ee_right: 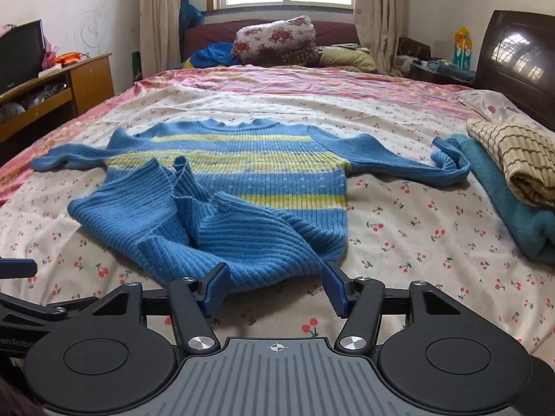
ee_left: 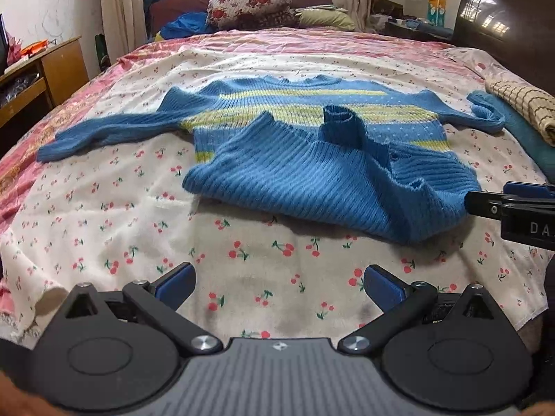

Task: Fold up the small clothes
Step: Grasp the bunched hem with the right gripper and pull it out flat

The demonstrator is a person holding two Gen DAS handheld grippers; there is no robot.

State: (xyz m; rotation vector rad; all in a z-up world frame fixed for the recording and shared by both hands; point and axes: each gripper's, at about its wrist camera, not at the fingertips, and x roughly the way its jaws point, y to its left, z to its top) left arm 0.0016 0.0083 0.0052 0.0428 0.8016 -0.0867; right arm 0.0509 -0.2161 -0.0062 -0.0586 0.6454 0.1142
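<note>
Jaws of right gripper (ee_right: 274, 286) half-open round sweater (ee_right: 225, 201) edge, L gripper (ee_left: 280, 286) wide, empty.

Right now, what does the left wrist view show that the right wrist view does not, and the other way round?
Only the left wrist view shows the left gripper with wide open jaws over bare cherry-print sheet, and the right gripper's finger coming in at the sweater's near edge.

Only the right wrist view shows the right gripper with that near edge of the sweater between its pads, and a dark screen on the desk.

Both show the blue and yellow sweater, partly folded, and the folded clothes beside it.
</note>
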